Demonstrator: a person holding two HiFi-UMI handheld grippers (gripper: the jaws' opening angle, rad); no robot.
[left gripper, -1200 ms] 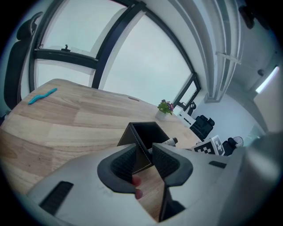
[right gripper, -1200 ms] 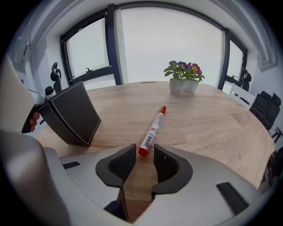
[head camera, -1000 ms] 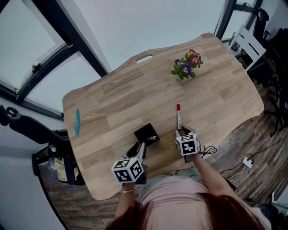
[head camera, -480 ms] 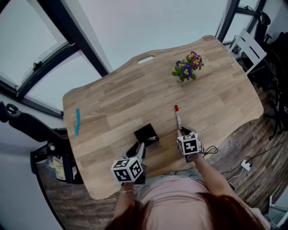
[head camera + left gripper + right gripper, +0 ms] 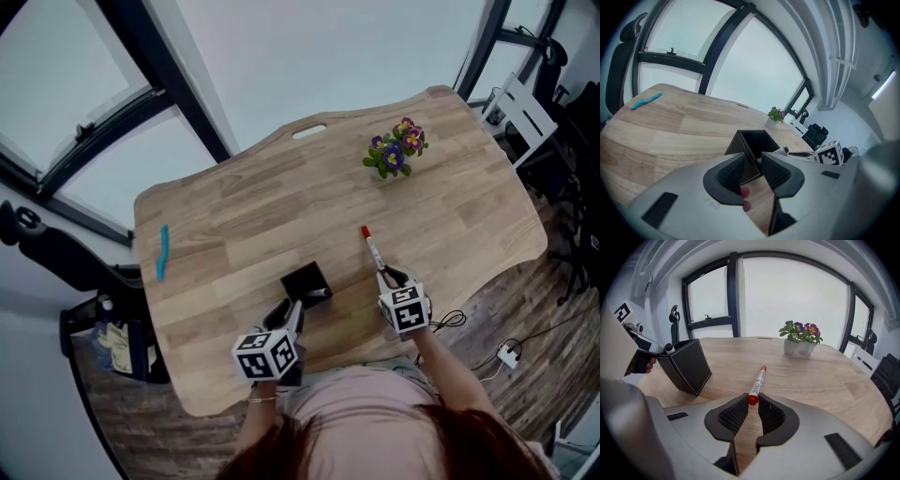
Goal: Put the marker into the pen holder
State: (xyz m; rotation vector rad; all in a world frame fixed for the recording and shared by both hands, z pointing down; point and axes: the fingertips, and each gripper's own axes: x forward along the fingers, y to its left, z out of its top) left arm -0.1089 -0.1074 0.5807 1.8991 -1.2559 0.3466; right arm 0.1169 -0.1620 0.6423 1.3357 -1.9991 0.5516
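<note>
A white marker (image 5: 373, 249) with red ends has its near end between the fingers of my right gripper (image 5: 386, 275). The jaws have just been closing and now press on it (image 5: 757, 382), so my right gripper (image 5: 753, 409) is shut on the marker, whose far end points away over the table. The black square pen holder (image 5: 304, 279) stands to its left. My left gripper (image 5: 294, 309) is shut on the holder's near corner wall (image 5: 749, 161), seen between the pads of the left gripper (image 5: 753, 172). A dark-capped pen (image 5: 319, 292) leans in the holder (image 5: 686, 365).
A potted flower (image 5: 395, 149) stands at the far right of the wooden table (image 5: 234, 216), and shows as a potted flower (image 5: 799, 340) beyond the marker. A blue strip (image 5: 162, 253) lies near the left edge. Chairs and cables are off the table's right side.
My right gripper closed on the marker's near end and rose a little. The marker now angles with its far tip swung left. The left gripper and holder stayed put.
</note>
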